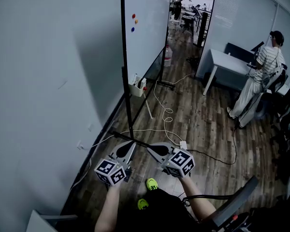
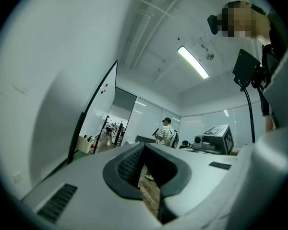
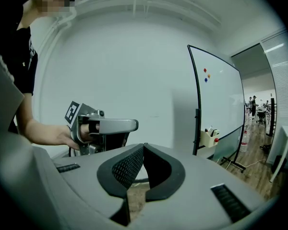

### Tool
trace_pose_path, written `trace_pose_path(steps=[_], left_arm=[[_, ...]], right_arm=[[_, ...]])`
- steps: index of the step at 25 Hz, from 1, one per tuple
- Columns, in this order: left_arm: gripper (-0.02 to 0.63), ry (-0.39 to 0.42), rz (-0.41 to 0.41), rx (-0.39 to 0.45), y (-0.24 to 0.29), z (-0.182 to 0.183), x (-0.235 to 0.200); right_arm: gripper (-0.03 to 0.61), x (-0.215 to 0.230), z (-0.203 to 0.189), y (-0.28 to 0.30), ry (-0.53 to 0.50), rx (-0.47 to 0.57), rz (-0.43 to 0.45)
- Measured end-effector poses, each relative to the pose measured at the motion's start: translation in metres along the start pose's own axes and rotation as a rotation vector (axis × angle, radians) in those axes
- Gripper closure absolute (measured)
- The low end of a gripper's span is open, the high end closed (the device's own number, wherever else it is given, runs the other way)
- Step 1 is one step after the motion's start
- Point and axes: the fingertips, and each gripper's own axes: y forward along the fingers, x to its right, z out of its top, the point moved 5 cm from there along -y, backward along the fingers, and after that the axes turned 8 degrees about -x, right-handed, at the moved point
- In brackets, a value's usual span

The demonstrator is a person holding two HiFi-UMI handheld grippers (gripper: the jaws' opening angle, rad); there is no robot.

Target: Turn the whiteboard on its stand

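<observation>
Head view: the whiteboard [image 1: 147, 28] stands upright on its stand [image 1: 126, 81] close along the wall, seen almost edge-on, coloured magnets [image 1: 134, 22] up high and a small tray [image 1: 137, 88] of pens clipped to the frame. Down low, the left claw [image 1: 127, 149] and the right claw [image 1: 153, 150] sit side by side, both aimed towards the stand's foot. From this steep angle it's hard to say how near the frame they are, but neither looks to be touching it. Off to the right, a person [image 1: 263, 76] stands at a bench [image 1: 227, 62].

Left gripper view: the left claw [image 2: 144, 147] has its tips pressed together with nothing between them, only floor showing through the gap below. The whiteboard [image 2: 105, 95] leans away at the left, well apart.

Right gripper view: same story. The right claw [image 3: 144, 147] is closed tip to tip and empty. The whiteboard [image 3: 221, 95] rises off to the right, untouched.

So the job hasn't started, by my reading: no grip on board or frame. All of it remains: reach the frame, take hold and swing the board round.
</observation>
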Motion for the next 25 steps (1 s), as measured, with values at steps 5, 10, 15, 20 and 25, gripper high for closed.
trace_pose_path(steps=[5, 10, 15, 20, 25], left_arm=[[0.592, 0.003, 0.008, 0.002, -0.003, 0.001, 0.015], [0.592, 0.005, 0.039, 0.007, -0.008, 0.005, 0.022], [0.592, -0.007, 0.049, 0.01, -0.009, 0.005, 0.03], [0.592, -0.016, 0.051, -0.003, -0.01, -0.002, 0.037], [0.592, -0.026, 0.052, 0.001, -0.011, -0.003, 0.037]], right_arm=[[0.552, -0.003, 0.001, -0.012, -0.014, 0.012, 0.0], [0.554, -0.005, 0.004, -0.015, -0.031, 0.005, 0.019], [0.552, -0.006, 0.007, -0.022, -0.028, 0.015, 0.041], [0.552, -0.009, 0.0, -0.026, -0.017, 0.006, 0.053], [0.552, -0.016, 0.0, -0.026, -0.015, 0.005, 0.072]])
